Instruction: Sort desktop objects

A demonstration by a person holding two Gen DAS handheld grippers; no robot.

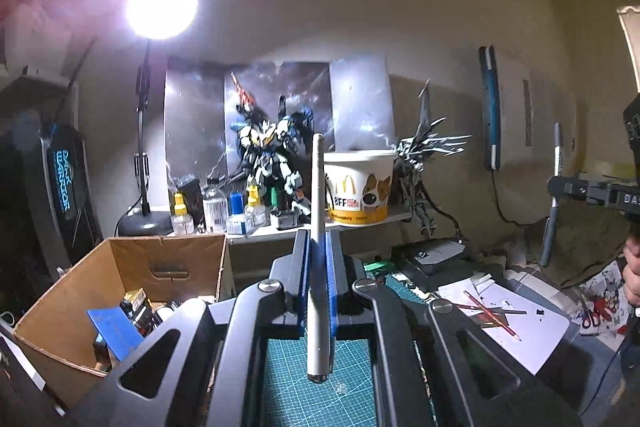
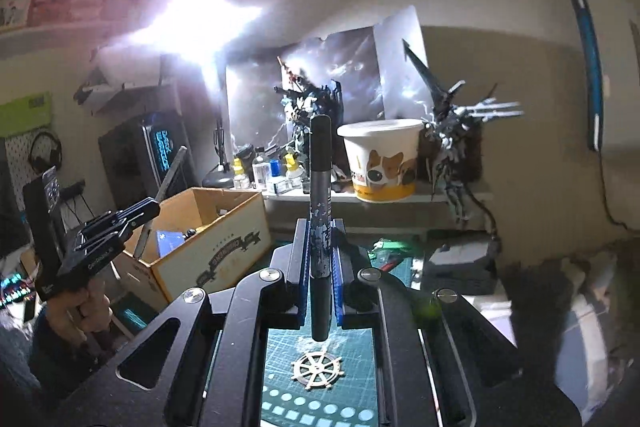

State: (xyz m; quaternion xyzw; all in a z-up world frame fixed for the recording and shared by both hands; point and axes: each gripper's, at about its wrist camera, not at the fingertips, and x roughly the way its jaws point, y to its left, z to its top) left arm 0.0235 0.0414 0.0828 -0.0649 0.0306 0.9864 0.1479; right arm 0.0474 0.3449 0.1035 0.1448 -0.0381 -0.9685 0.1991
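My left gripper [image 1: 318, 241] is shut on a pale grey pen [image 1: 318, 187] that stands upright between its blue pads, above the green cutting mat [image 1: 296, 375]. My right gripper [image 2: 320, 231] is shut on a dark marker [image 2: 320, 179] with a speckled barrel, also upright. In the left wrist view the right gripper [image 1: 560, 185] shows at the right edge with its marker [image 1: 550, 227]. The right wrist view shows the left gripper [image 2: 152, 206] at the left with its pen [image 2: 170, 175], over an open cardboard box [image 2: 224, 255]. A paper bucket [image 1: 360, 187] with a dog print stands on a low shelf behind.
The cardboard box [image 1: 168, 251] holds several small items. A lamp [image 1: 160, 3], small bottles [image 1: 216, 207] and two robot models [image 1: 276, 155] line the back shelf. Pencils [image 1: 492, 315] lie on white paper at the right. A wooden ship's wheel [image 2: 318, 367] lies on the mat.
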